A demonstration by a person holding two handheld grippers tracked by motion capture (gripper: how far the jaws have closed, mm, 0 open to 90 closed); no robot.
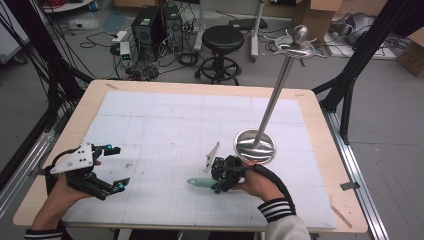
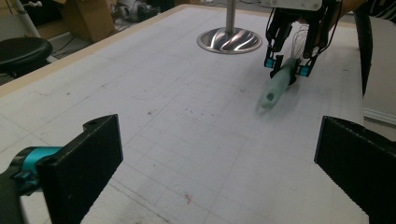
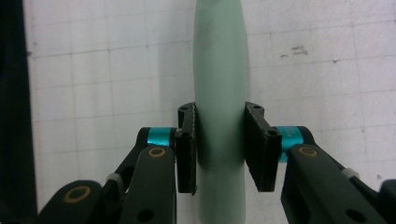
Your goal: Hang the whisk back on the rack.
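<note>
A pale green utensil handle lies on the white gridded mat, its holed end pointing left. My right gripper is shut on it near its right end; in the right gripper view the pads press both sides of the handle. In the left gripper view that gripper stands over the handle, with thin wires showing behind it. My left gripper rests at the table's left front, open wide with nothing between its jaws.
A shiny metal stand with a round base and a tall leaning pole sits just behind the right gripper. The mat covers most of the wooden table. A black stool and computers stand on the floor beyond.
</note>
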